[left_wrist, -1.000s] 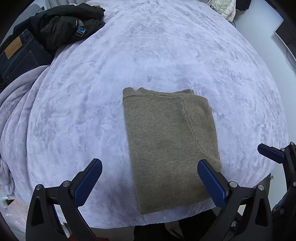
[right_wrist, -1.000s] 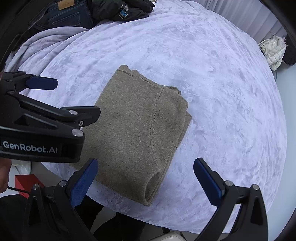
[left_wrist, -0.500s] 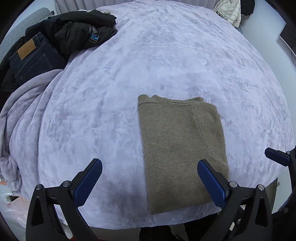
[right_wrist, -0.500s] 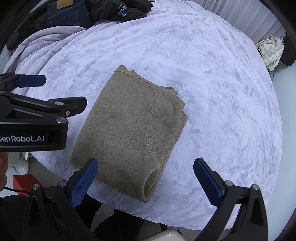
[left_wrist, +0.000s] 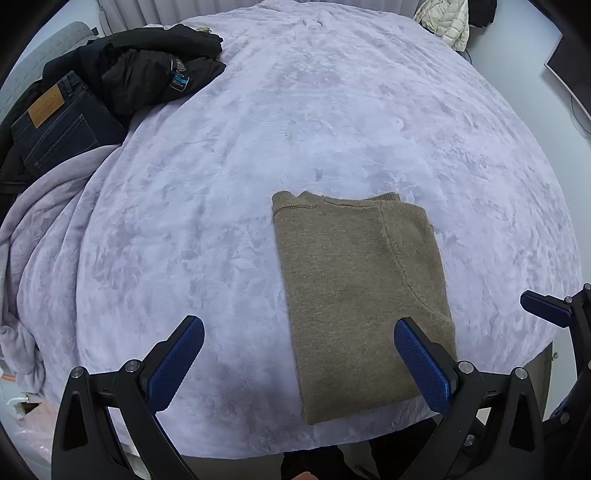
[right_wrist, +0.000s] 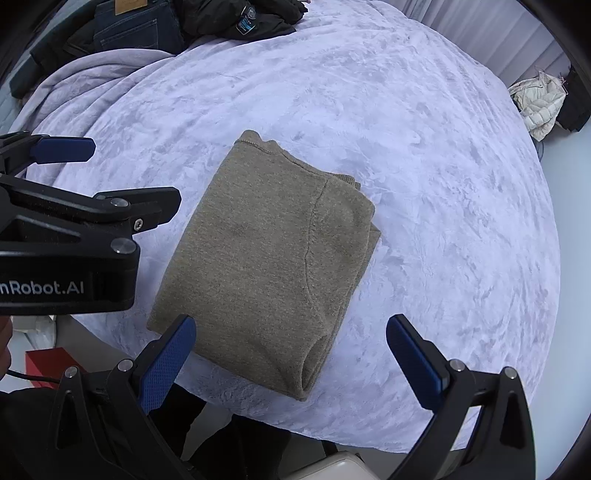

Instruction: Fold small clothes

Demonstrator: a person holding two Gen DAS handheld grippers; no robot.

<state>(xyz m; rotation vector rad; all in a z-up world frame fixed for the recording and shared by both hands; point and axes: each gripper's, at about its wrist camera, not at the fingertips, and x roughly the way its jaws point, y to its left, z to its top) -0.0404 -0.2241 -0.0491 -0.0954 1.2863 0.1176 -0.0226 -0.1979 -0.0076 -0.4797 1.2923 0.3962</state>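
Note:
An olive-brown knit sweater point(left_wrist: 354, 288) point(right_wrist: 273, 254) lies folded into a compact rectangle near the front edge of the lavender fleece bed cover point(left_wrist: 258, 129) point(right_wrist: 406, 129). My left gripper point(left_wrist: 299, 354) hovers open above the bed's front edge, its right finger over the sweater's near right corner, nothing between the pads. My right gripper point(right_wrist: 291, 350) is also open and empty, held above the sweater's near end. The left gripper's body point(right_wrist: 66, 236) shows at the left of the right wrist view; one fingertip of the right gripper point(left_wrist: 546, 308) shows at the right edge of the left wrist view.
Dark jeans point(left_wrist: 55, 125) point(right_wrist: 129, 29) and a black jacket point(left_wrist: 147, 70) point(right_wrist: 240, 18) lie piled at the bed's far left on a bunched lavender blanket point(left_wrist: 33, 236). A white puffer jacket point(right_wrist: 539, 103) point(left_wrist: 443, 22) sits beyond the far right. A red box point(right_wrist: 44, 365) sits on the floor.
Both grippers have drawn back and up from the folded sweater; the left wrist view shifted left, so the sweater sits further right in it. Both stay open and the sweater lies still.

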